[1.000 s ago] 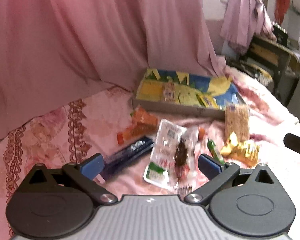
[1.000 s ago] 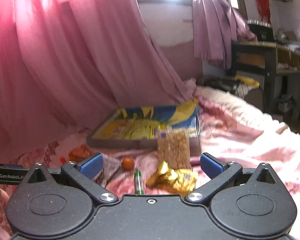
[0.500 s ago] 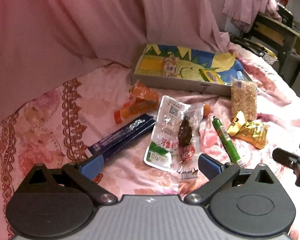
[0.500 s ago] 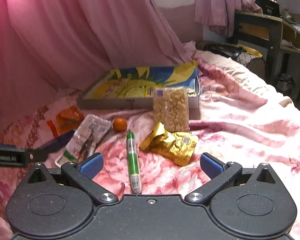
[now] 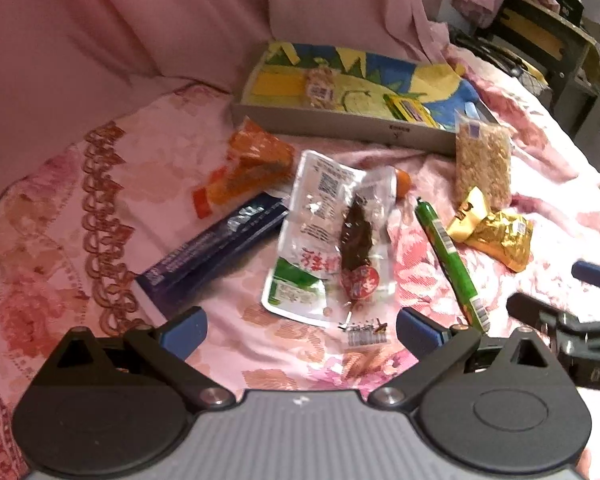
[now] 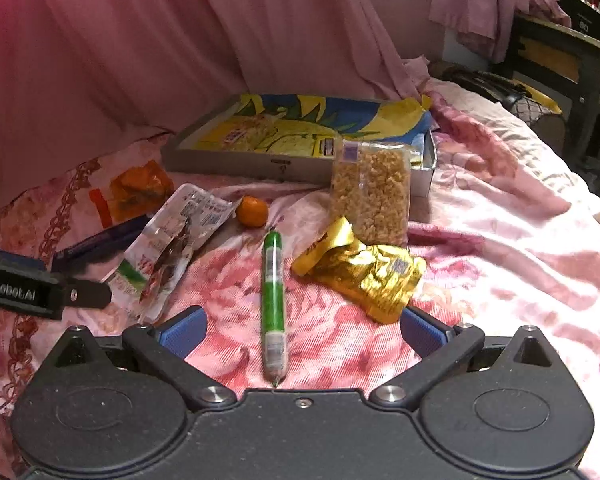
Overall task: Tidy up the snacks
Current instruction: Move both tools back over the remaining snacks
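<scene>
Both grippers held above pink floral bedspread (image 6: pixel 500 240), fingers spread, nothing gripped: left gripper (image 5: pixel 300 330), right gripper (image 6: pixel 300 330). Green tube-shaped snack stick (image 6: pixel 273 300) seen lower centre between right fingers. Shallow grey cardboard tray (image 6: pixel 236 162) located upper centre.

My left gripper (image 5: pixel 300 330): grey ribbed centre plate, two black rounded housings with a raised disc in each, black link arms on silver pivot screws, blue ribbed finger pads (image 5: pixel 182 330). My right gripper (image 6: pixel 302 332): same build, but the centre plate is black with one small screw. White lettering "enRobot.AI" on the left unit's side, seen from the right wrist. Bits of skin at the frame edges.
</scene>
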Action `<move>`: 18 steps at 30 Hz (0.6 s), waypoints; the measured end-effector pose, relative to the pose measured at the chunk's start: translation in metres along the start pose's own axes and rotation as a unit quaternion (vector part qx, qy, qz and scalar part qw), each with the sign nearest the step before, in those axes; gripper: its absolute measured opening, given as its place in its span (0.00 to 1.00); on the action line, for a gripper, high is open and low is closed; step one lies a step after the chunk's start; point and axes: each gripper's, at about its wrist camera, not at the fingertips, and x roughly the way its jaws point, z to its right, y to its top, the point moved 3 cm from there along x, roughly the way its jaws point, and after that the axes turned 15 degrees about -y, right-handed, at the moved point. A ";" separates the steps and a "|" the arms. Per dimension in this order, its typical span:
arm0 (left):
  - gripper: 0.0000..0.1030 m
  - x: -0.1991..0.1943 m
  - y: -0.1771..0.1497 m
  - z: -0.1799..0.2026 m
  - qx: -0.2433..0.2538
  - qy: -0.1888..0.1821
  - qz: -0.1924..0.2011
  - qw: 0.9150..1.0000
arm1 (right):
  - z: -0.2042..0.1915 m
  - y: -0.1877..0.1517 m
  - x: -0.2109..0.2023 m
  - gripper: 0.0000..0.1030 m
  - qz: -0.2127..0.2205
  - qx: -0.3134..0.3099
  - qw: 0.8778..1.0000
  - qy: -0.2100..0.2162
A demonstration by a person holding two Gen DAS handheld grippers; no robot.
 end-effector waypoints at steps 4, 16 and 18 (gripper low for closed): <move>1.00 0.004 0.005 -0.004 -0.003 -0.010 0.000 1.000 | 0.005 0.006 0.010 0.99 0.001 0.007 1.000 0.004; 1.00 0.017 0.027 -0.011 0.001 -0.036 0.026 0.999 | -0.013 0.004 0.026 0.99 -0.017 -0.026 0.999 0.039; 1.00 0.023 0.030 -0.012 0.001 -0.045 0.024 0.999 | -0.016 0.004 0.030 0.99 -0.017 -0.031 0.999 0.038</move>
